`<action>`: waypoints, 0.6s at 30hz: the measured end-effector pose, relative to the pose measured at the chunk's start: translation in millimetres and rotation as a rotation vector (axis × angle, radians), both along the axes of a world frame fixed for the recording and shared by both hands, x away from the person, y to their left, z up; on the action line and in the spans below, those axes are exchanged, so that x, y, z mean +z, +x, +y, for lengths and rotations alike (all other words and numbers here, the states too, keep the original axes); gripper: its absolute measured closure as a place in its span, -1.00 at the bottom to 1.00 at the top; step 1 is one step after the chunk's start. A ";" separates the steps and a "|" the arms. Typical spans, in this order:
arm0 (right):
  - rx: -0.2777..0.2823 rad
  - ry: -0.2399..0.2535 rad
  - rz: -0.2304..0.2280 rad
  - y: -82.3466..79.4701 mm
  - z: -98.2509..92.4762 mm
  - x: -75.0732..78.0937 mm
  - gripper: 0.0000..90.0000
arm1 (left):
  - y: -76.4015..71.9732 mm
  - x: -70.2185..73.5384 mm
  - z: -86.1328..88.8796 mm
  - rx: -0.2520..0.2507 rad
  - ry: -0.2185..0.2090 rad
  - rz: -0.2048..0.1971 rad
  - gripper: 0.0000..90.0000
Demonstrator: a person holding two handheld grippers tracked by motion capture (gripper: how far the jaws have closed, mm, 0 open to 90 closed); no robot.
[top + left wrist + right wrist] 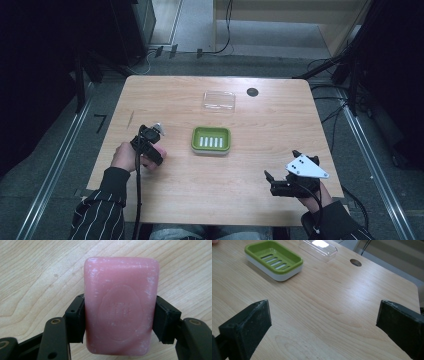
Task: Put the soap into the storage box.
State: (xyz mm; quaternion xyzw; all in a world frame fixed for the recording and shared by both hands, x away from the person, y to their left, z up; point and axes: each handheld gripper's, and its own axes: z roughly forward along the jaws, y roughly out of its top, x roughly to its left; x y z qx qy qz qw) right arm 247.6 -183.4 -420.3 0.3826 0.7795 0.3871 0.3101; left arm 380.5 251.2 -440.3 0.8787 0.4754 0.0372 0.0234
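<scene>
While L gripper point(117, 320) clamps the pink soap bar point(121, 305), R gripper point(322, 325) sits w/ jaws wide apart nr green dish point(273, 258).

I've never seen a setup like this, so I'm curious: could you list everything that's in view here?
Table: one, light wood, fills the middle of the high view.
Soap bar: one, pink, between the left gripper's jaws.
Soap dish: one, green with a slotted floor on a white base, table centre, nothing in it.
Clear lid: one, see-through, beyond the dish.
Cable hole: one, dark, round, near the far edge, right of the lid.
Left gripper: one, black, left side of the table, shut on the soap.
Right gripper: one, black with a grey plate, near right corner, jaws apart, holding nothing.
Sleeves: two, dark with white stripes, bottom edge.
</scene>
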 end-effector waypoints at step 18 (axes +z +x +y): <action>0.000 -0.003 0.000 0.1 0.3 -0.2 -1.00 | 9.1 8.7 -14.5 -0.068 0.003 -0.012 -0.15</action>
